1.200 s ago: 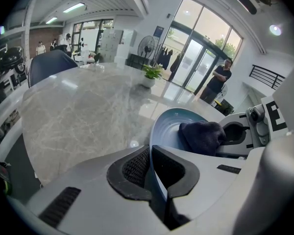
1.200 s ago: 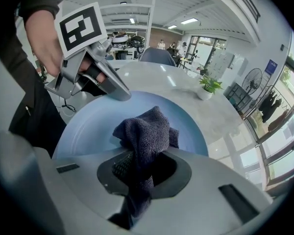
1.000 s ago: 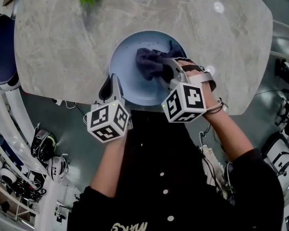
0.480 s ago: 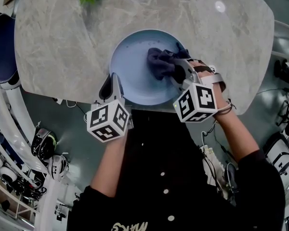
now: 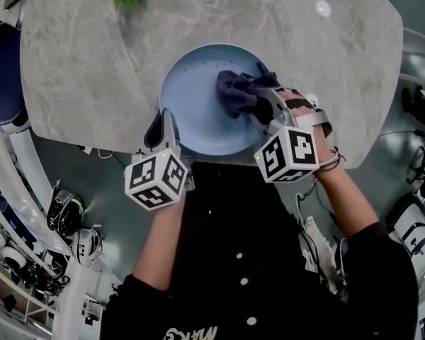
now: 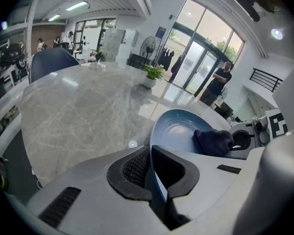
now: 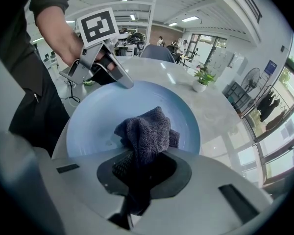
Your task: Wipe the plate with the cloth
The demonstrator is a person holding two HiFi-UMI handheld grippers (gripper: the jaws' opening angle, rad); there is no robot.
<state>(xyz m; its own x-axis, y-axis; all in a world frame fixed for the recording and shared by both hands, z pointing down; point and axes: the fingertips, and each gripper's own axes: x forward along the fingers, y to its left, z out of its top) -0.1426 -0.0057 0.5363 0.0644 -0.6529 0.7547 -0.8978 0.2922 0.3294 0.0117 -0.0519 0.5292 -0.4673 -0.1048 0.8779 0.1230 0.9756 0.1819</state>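
The plate [image 5: 191, 98] is set at the near edge of the surface [image 5: 78, 62], about midway along that edge, with its near rim right at the edge. Its near-left rim is pinched by the left gripper [image 5: 163, 125], whose jaws are pressed together on the thin rim, as seen in the left gripper view [image 6: 150, 173]. The cloth [image 5: 237, 94] is bunched on the right half of the plate's inside and is clamped by the right gripper [image 5: 263, 110]. In the right gripper view [image 7: 142, 173] a fold of dark towelling [image 7: 147, 131] is seen drawn down between the closed jaws.

Several failures can be foreseen:

- **Plate shifted or tipped.** Because the plate is so close to the near edge, it could be dragged or tipped off the surface if a wiping stroke is pulled toward the body while the rim grip is slack. The rim is held over a narrow stretch only, so the plate could also be pivoted by sideways pressure.
- **Cloth lost.** Since only one fold is pinched, the cloth could be tugged free by friction.
- **Patchy wiping.** With the cloth wadded up, little of it is likely laid flat, so patches may be missed. The gripper tips could be scraped on the glaze if pressed too hard.
- **Grippers knocked together.** A stroke carried toward the near-left rim could bring the two grippers into contact.
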